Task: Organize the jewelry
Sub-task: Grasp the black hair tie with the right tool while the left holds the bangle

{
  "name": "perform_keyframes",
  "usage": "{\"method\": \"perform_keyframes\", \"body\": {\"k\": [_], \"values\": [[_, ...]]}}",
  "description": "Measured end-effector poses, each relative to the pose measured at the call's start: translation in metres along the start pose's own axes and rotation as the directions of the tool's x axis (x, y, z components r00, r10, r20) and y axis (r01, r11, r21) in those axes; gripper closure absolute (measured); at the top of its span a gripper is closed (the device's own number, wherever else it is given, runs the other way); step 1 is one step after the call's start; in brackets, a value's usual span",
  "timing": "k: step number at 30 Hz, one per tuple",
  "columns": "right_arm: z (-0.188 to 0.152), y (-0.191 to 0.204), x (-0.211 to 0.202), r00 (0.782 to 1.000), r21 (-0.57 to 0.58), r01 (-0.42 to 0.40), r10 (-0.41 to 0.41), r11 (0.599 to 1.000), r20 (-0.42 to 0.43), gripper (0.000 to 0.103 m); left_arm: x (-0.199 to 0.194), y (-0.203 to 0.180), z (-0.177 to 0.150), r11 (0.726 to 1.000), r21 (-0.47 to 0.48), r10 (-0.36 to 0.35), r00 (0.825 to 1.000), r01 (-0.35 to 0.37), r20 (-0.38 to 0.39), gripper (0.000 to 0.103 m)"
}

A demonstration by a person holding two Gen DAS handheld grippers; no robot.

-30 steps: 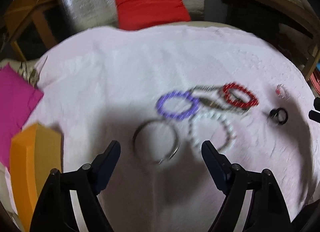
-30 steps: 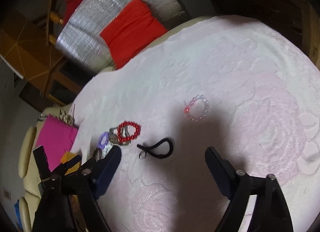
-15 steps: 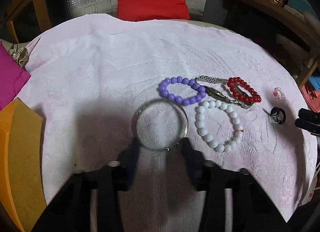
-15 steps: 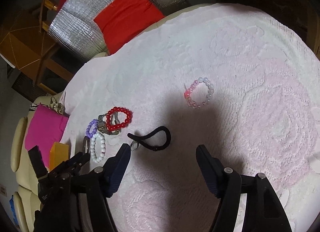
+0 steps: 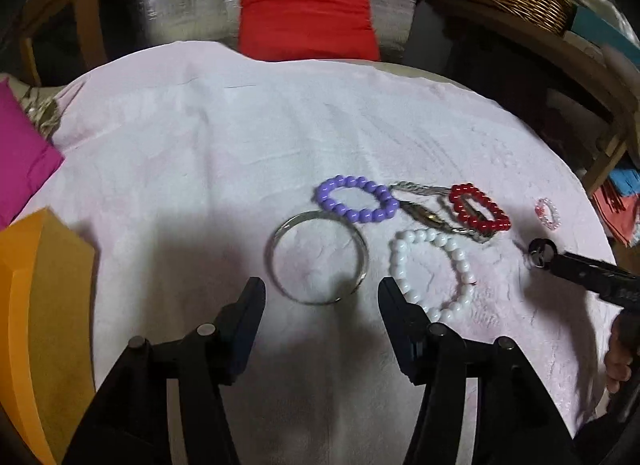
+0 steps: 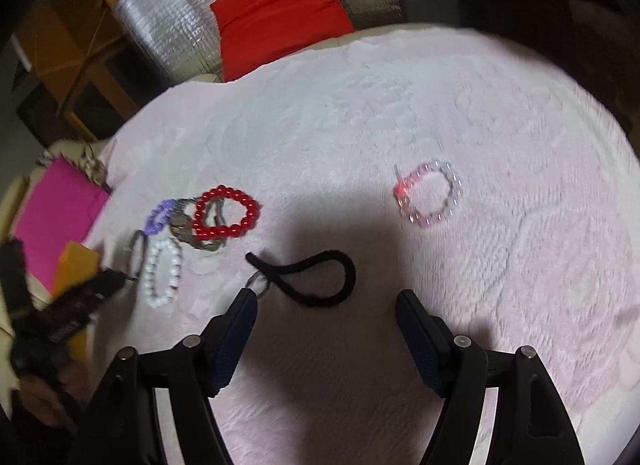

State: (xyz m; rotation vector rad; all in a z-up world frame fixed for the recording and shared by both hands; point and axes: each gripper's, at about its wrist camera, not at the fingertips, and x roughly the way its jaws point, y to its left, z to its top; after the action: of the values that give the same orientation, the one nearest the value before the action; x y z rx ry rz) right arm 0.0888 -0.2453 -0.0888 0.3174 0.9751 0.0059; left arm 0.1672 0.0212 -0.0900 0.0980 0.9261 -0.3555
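An orange box [image 5: 44, 305] sits at the left edge of the pink towel [image 5: 240, 153], with a magenta cloth [image 5: 20, 157] behind it. The left gripper [image 5: 322, 297] hovers low over the towel; its jaws are opening and nothing is pressed between them. Just ahead of its fingertips lies a silver bangle [image 5: 316, 259], flat on the towel. Touching the bangle's far rim is a purple bead bracelet [image 5: 356, 199]. To the right of that a metal watch [image 5: 428, 217] lies partly under a red bead bracelet [image 5: 478, 213], and a white bead bracelet [image 5: 432, 273] lies nearer, beside the gripper's right finger.

Further right, a black loop [image 6: 316, 277] with a small metal ring [image 6: 258, 289] lies just ahead of the right gripper [image 6: 326, 301]. That gripper's jaws are opening too, apart and empty, the left fingertip at the small ring. A pale pink bead bracelet [image 6: 432, 195] lies well apart, on the far right. A red cushion [image 5: 306, 13] leans beyond the towel.
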Motion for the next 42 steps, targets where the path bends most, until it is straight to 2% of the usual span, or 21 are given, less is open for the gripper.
{"method": "perform_keyframes", "body": {"k": [2, 4, 5, 6, 7, 8, 9, 10, 12, 16, 30, 32, 33, 34, 35, 37, 39, 42], "values": [[0.000, 0.008, 0.005, 0.999, -0.058, 0.044, -0.043, 0.997, 0.018, 0.030, 0.006, -0.002, 0.003, 1.000, 0.012, 0.004, 1.000, -0.004, -0.013, 0.043], [0.000, 0.015, 0.008, 0.996, -0.103, 0.086, -0.083, 0.991, 0.036, 0.051, 0.014, -0.002, 0.005, 1.000, 0.026, 0.006, 1.000, -0.005, -0.026, 0.043], [0.000, 0.017, 0.009, 0.995, -0.122, 0.097, -0.093, 0.988, 0.035, 0.067, 0.018, -0.004, 0.005, 0.999, 0.032, 0.008, 1.000, -0.007, -0.029, 0.043], [0.000, 0.018, 0.009, 0.995, -0.123, 0.099, -0.095, 0.987, 0.038, 0.068, 0.021, -0.004, 0.005, 0.999, 0.040, 0.007, 0.999, -0.006, -0.032, 0.043], [0.000, 0.016, 0.008, 0.995, -0.115, 0.096, -0.091, 0.989, 0.041, 0.075, 0.022, -0.003, 0.005, 0.999, 0.049, 0.007, 1.000, -0.006, -0.026, 0.043], [0.000, 0.014, 0.007, 0.996, -0.100, 0.086, -0.083, 0.991, 0.041, 0.085, 0.022, -0.002, 0.005, 0.998, 0.058, 0.004, 1.000, -0.003, -0.016, 0.048], [0.001, 0.012, 0.006, 0.997, -0.089, 0.074, -0.071, 0.993, 0.039, 0.089, 0.025, -0.006, 0.005, 0.998, 0.063, -0.005, 1.000, 0.006, -0.017, 0.055], [0.002, 0.011, 0.005, 0.997, -0.083, 0.070, -0.067, 0.994, 0.039, 0.093, 0.028, -0.005, 0.005, 0.998, 0.063, -0.023, 0.999, 0.025, -0.030, 0.071], [0.002, 0.009, 0.002, 0.997, -0.077, 0.067, -0.063, 0.995, 0.043, 0.094, 0.029, -0.005, 0.006, 0.997, 0.069, -0.025, 0.999, 0.026, -0.023, 0.074], [0.001, 0.005, -0.004, 0.997, -0.073, 0.057, -0.053, 0.996, 0.051, 0.095, 0.023, -0.005, 0.003, 0.996, 0.085, -0.037, 0.999, 0.038, -0.015, 0.095], [-0.006, 0.010, -0.030, 0.996, -0.052, -0.019, 0.023, 0.998, 0.082, 0.095, -0.027, -0.013, -0.023, 0.994, 0.108, 0.009, 0.999, -0.013, 0.038, 0.099], [-0.008, 0.007, -0.031, 0.996, -0.032, -0.028, 0.031, 0.999, 0.082, 0.095, -0.028, -0.009, -0.023, 0.992, 0.106, 0.069, 0.996, -0.074, 0.051, 0.099], [-0.009, 0.006, -0.032, 0.996, -0.027, -0.029, 0.031, 0.999, 0.080, 0.095, -0.026, -0.007, -0.021, 0.991, 0.098, 0.085, 0.995, -0.089, 0.047, 0.097], [-0.010, 0.005, -0.032, 0.997, -0.027, -0.027, 0.029, 0.999, 0.077, 0.095, -0.028, -0.003, -0.020, 0.992, 0.079, 0.095, 0.995, -0.097, 0.035, 0.082], [-0.011, 0.004, -0.032, 0.997, -0.028, -0.024, 0.026, 0.999, 0.074, 0.095, -0.026, 0.001, -0.018, 0.993, 0.060, 0.096, 0.995, -0.098, 0.030, 0.058], [-0.012, 0.001, -0.032, 0.997, -0.033, -0.020, 0.022, 0.999, 0.068, 0.095, -0.025, 0.008, -0.015, 0.997, 0.018, 0.077, 0.996, -0.078, 0.043, 0.030], [-0.011, -0.001, -0.031, 0.998, -0.035, -0.016, 0.019, 0.999, 0.064, 0.095, -0.019, 0.007, -0.013, 0.998, 0.017, 0.055, 0.998, -0.056, 0.042, 0.030], [-0.010, -0.006, -0.028, 0.998, -0.019, -0.021, 0.022, 1.000, 0.055, 0.095, 0.000, 0.003, -0.007, 0.997, 0.028, 0.070, 0.998, -0.070, -0.004, 0.030]]}}
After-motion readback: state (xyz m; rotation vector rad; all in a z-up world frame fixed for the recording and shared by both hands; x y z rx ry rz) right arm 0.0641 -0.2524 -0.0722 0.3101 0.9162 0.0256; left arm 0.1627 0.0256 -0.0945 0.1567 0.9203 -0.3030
